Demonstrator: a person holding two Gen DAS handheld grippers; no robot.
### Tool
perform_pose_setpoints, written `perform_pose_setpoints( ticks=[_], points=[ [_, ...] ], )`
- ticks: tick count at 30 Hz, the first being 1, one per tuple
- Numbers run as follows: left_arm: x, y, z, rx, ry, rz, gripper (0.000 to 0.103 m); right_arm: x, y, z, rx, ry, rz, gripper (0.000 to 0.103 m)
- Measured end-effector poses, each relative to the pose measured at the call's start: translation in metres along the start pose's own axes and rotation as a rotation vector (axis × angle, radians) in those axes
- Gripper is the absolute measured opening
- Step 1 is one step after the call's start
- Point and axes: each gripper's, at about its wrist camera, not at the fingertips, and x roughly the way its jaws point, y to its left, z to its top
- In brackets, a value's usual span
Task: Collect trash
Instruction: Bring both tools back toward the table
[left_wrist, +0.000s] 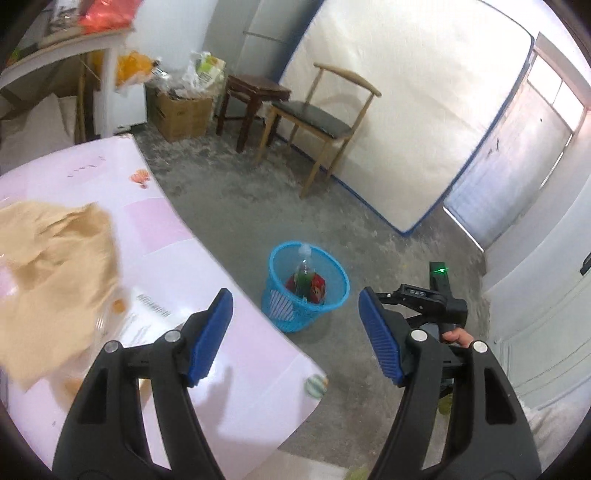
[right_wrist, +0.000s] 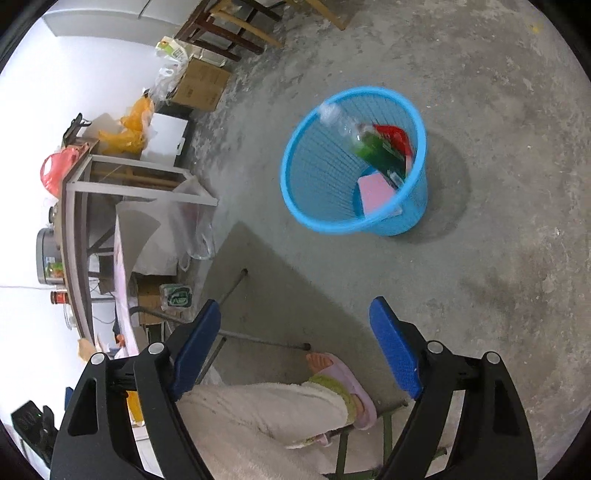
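Progress: bottle (right_wrist: 364, 142), red packet (right_wrist: 393, 134) and pink pad (right_wrist: 376, 194) already lie in my blue basket (left_wrist: 341, 291) on the floor | left gripper (left_wrist: 295, 332) and right gripper (right_wrist: 295, 349) both gape, empty | left: crumpled brown paper (left_wrist: 51, 273) on the table (left_wrist: 240, 350); likely next

Both the left gripper (left_wrist: 295, 332) and right gripper (right_wrist: 295, 350) have black arms with silver screws and ribbed blue pads (right_wrist: 397, 350). The person wears fluffy cream trousers (right_wrist: 258, 410), yellow-green socks and a lilac slipper (right_wrist: 347, 384).
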Motion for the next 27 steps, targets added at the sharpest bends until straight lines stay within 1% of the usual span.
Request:
perform_pose_setpoints(
  ticks=[2, 6, 9, 12, 15, 17, 19, 21, 25, 27],
  points=[
    [-0.011, 0.007, -0.006, -0.014, -0.017, 0.011, 0.067, -0.006, 0.008, -0.007, -0.015, -0.004, 0.014, 0.081],
    [-0.037, 0.021, -0.027, -0.049, -0.056, 0.031, 0.067, -0.019, 0.031, -0.022, -0.061, -0.02, 0.027, 0.081],
    [-0.053, 0.031, -0.044, -0.077, -0.085, 0.051, 0.067, -0.028, 0.053, -0.035, -0.11, -0.033, 0.021, 0.081],
    [-0.061, 0.037, -0.056, -0.101, -0.105, 0.068, 0.07, -0.034, 0.073, -0.046, -0.154, -0.043, 0.006, 0.081],
    [-0.066, 0.043, -0.068, -0.13, -0.11, 0.078, 0.071, -0.042, 0.104, -0.062, -0.247, -0.059, -0.023, 0.081],
    [-0.067, 0.048, -0.075, -0.138, -0.108, 0.099, 0.073, -0.046, 0.135, -0.077, -0.339, -0.066, -0.058, 0.083],
    [-0.07, 0.054, -0.079, -0.149, -0.12, 0.122, 0.077, -0.047, 0.163, -0.089, -0.417, -0.062, -0.072, 0.085],
    [-0.078, 0.063, -0.082, -0.168, -0.138, 0.153, 0.079, -0.046, 0.194, -0.104, -0.505, -0.057, -0.087, 0.086],
    [-0.094, 0.079, -0.085, -0.201, -0.171, 0.192, 0.083, -0.039, 0.266, -0.145, -0.721, -0.064, -0.124, 0.091],
    [-0.102, 0.086, -0.086, -0.212, -0.184, 0.216, 0.083, -0.033, 0.293, -0.164, -0.802, -0.064, -0.138, 0.091]
  ],
)
